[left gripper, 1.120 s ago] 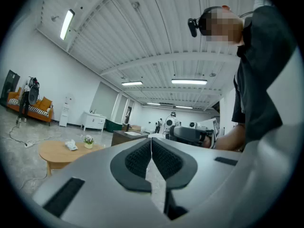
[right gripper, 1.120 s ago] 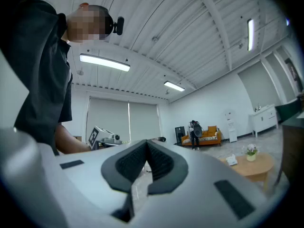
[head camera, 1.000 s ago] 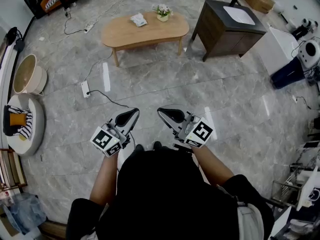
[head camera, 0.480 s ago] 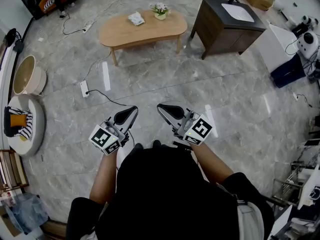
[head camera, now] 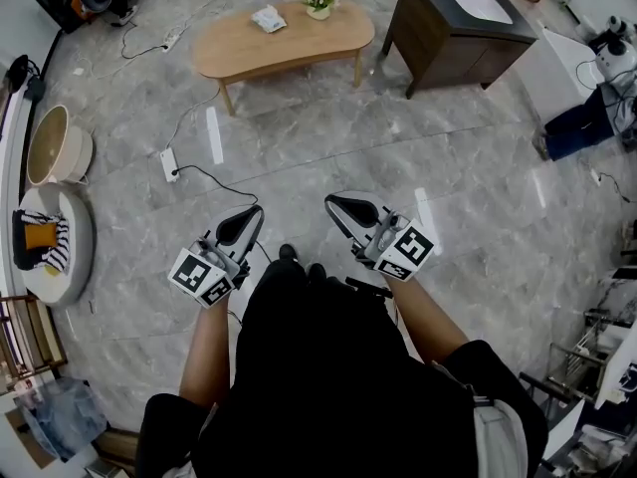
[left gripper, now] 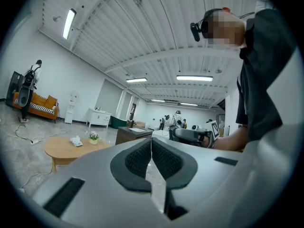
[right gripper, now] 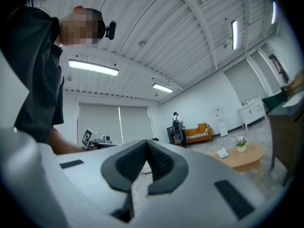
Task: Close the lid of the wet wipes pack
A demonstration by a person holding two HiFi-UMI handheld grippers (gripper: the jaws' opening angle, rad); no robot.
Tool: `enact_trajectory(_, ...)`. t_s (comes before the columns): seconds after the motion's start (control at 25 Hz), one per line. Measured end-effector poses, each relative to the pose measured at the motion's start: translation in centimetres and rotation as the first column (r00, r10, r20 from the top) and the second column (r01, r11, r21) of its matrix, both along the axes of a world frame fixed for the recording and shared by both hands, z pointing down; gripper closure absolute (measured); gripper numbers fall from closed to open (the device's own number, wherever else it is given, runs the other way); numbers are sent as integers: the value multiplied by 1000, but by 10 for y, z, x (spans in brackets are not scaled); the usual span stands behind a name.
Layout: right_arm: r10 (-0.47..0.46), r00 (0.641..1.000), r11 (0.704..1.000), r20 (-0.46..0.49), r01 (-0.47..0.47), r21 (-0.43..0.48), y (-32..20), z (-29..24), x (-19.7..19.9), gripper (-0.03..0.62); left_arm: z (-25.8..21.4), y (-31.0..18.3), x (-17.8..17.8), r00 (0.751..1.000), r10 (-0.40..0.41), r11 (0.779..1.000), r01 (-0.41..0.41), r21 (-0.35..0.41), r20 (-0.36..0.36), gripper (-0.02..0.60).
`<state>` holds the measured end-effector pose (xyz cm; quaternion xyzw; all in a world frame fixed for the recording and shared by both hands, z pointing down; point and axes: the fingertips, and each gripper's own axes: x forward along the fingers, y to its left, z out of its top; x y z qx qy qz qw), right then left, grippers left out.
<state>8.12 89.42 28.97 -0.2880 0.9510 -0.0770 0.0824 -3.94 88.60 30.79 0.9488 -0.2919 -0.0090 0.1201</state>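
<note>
Grey marble floor (head camera: 328,157) fills the head view; person stands on it with a gripper in each hand, held low by the waist. left gripper (head camera: 239,226): jaws pressed together, black pads touching, nothing between them, clear in left gripper view. right gripper (head camera: 348,210): same, jaws closed pad to pad, empty. Both point forward across the room, side by side, not touching each other. wet wipes pack (head camera: 269,18) lies on the wooden kidney-shaped coffee table (head camera: 299,53) at the far end, on the table's left half, well apart from both grippers. Pack too small to tell if its lid is up or down. Small potted flower (head camera: 319,1) stands near the pack, to its right, at the table's back edge. Dark wood cabinet (head camera: 448,53) with a white top sits right of the table. White power strip (head camera: 169,164) with a black cable lies on the floor between table and person. Beige tub (head camera: 50,147) and round white stool (head camera: 72,257) at far left
</note>
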Motion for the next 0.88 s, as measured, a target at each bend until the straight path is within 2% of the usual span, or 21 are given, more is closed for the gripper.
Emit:
enact_trajectory(0.2,12,1000,1000,-13,-13,-21,-21,12,-4,583,17,-23,-1,1000,17,999,-17,-30,-15,566)
enact_trajectory(0.44,17,999,998,-48,-20,-52,-66,19,-7,583,24,-76,1,998,42,998,-44,-42,-48,566)
enact_trajectory(0.76,-15,993,995,-121,3,-96,-174,25,-39,583,26,-189,-42,996,6,999,-10,-48,-91,566)
enact_trajectory(0.88,-9,990,997,-137,-3,-81,-210,17,-57,583,25,-230,-62,994,5,999,-11,-48,-112,566)
